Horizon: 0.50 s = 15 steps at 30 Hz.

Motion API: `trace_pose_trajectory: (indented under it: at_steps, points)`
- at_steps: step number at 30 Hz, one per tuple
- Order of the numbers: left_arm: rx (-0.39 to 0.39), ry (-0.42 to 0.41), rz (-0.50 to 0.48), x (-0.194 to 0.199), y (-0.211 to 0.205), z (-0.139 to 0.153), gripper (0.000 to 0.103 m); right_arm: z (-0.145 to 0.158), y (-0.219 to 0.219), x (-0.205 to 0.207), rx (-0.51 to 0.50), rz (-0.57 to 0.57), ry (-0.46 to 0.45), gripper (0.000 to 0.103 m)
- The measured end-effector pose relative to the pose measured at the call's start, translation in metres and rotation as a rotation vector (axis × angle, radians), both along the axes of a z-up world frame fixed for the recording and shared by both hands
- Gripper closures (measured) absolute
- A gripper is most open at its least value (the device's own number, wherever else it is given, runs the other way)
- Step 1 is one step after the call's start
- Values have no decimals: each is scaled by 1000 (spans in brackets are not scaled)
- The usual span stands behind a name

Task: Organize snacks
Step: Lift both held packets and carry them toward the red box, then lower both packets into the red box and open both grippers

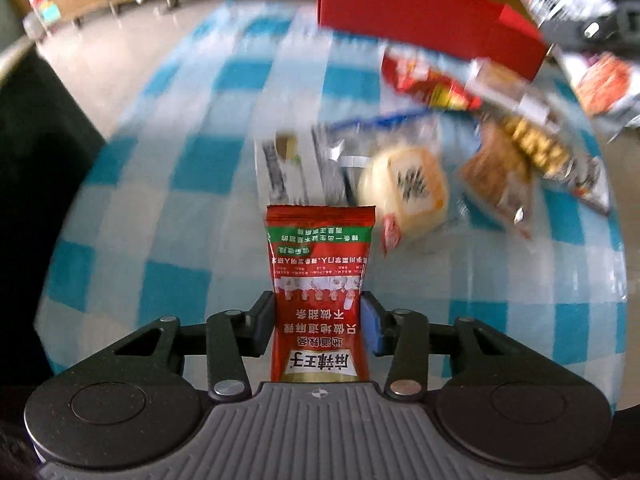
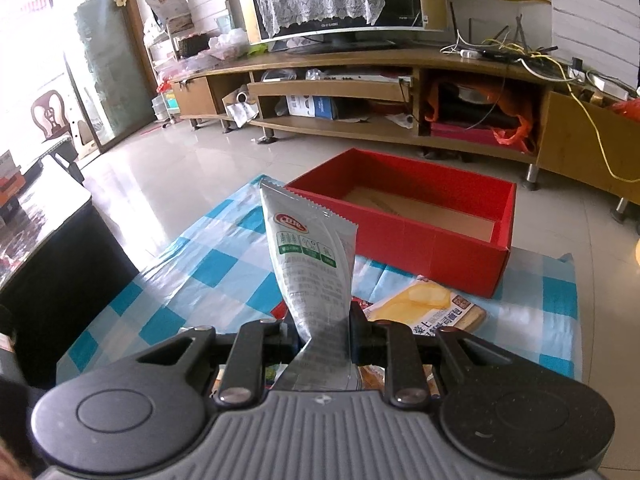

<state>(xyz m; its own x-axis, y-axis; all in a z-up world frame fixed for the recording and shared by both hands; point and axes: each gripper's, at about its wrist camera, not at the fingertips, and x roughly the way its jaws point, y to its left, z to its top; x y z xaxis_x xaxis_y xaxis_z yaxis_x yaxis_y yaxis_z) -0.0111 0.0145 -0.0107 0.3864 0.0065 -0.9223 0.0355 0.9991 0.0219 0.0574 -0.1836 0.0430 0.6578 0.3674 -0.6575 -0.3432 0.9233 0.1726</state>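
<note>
In the left wrist view my left gripper (image 1: pixel 320 312) is shut on a red snack packet (image 1: pixel 320 264) that stands upright between its pads, over the blue-and-white checked cloth (image 1: pixel 180 180). Beyond it lies a blurred pile of snacks: a round yellow bread pack (image 1: pixel 408 188), a brown pack (image 1: pixel 500 184) and a red pack (image 1: pixel 424 80). The red box (image 1: pixel 420 12) is behind them. My right gripper (image 2: pixel 324 320) is shut on a grey snack packet (image 2: pixel 308 248), held up in front of the open red box (image 2: pixel 420 240), whose cardboard floor shows.
A yellow snack pack (image 2: pixel 432 304) lies on the cloth (image 2: pixel 200 272) just past the right gripper. A dark piece of furniture (image 2: pixel 52 264) borders the cloth on the left. A long wooden TV stand (image 2: pixel 360 92) runs along the far wall across a tiled floor.
</note>
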Motion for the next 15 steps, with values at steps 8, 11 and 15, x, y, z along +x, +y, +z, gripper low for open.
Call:
trace_pose_trajectory:
  at_steps: [8, 11, 15]
  points:
    - [15, -227, -69, 30, -22, 67, 51, 2, -4, 5, 16, -33, -8, 82]
    - [19, -282, -88, 64, -36, 77, 51, 2, -8, 16, 19, -60, -4, 82]
    - [30, -337, -101, 114, -52, 81, 51, 1, -15, 39, 31, -110, 4, 82]
